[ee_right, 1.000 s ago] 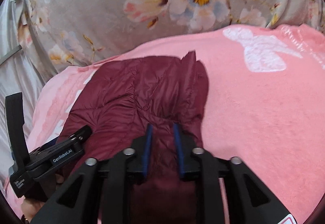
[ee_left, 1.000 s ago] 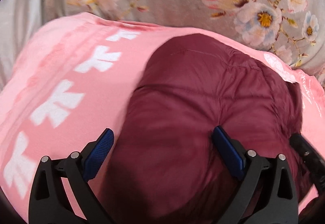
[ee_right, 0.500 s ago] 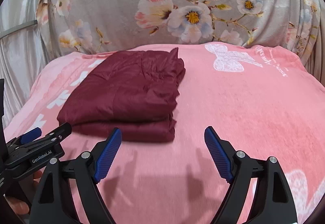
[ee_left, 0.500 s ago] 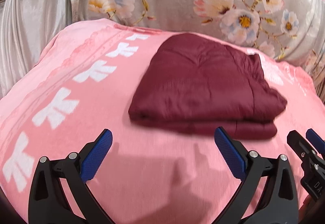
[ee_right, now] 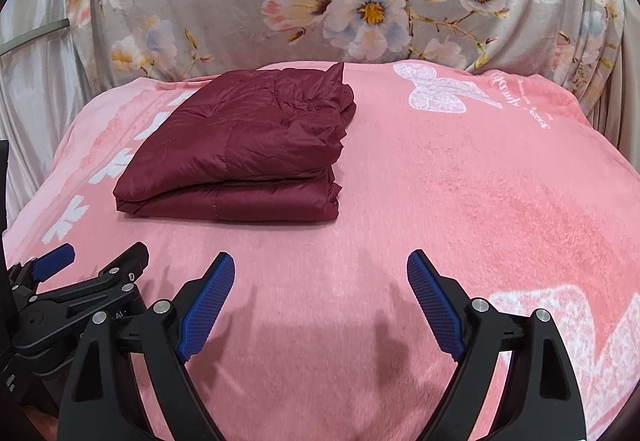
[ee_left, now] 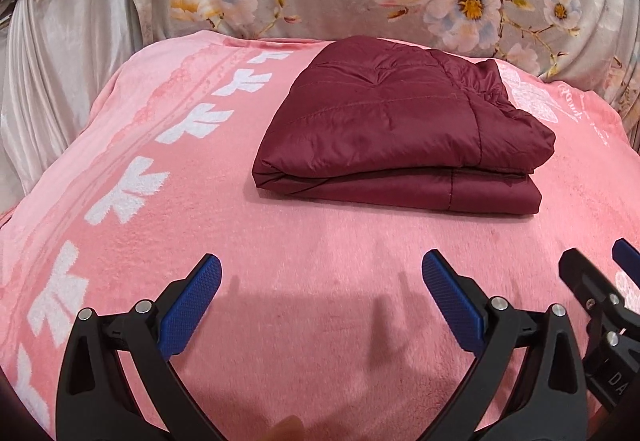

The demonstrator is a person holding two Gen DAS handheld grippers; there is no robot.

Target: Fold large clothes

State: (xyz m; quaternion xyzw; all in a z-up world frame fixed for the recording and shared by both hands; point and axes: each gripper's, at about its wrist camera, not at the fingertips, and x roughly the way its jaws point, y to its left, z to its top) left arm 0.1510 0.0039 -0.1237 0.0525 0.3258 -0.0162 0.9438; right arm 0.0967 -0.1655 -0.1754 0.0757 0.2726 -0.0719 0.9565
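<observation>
A dark red quilted jacket (ee_left: pixel 400 129) lies folded in a flat stack on the pink blanket (ee_left: pixel 320 281); it also shows in the right wrist view (ee_right: pixel 248 145), left of centre. My left gripper (ee_left: pixel 322 269) is open and empty, held back from the jacket's near edge. My right gripper (ee_right: pixel 320 267) is open and empty, also short of the jacket and to its right. The right gripper's fingers (ee_left: pixel 584 277) show at the right edge of the left wrist view, and the left gripper's fingers (ee_right: pixel 120 265) show at the lower left of the right wrist view.
A grey floral cover (ee_right: pixel 360 1) rises behind the blanket. A pale satin curtain (ee_left: pixel 60 81) hangs at the left. The pink blanket has white patterns (ee_left: pixel 128 189) along its left side and a white butterfly print (ee_right: pixel 440 89) at the far right.
My right gripper let go of the jacket and opened. Both grippers drew back from the jacket, which now lies folded farther away.
</observation>
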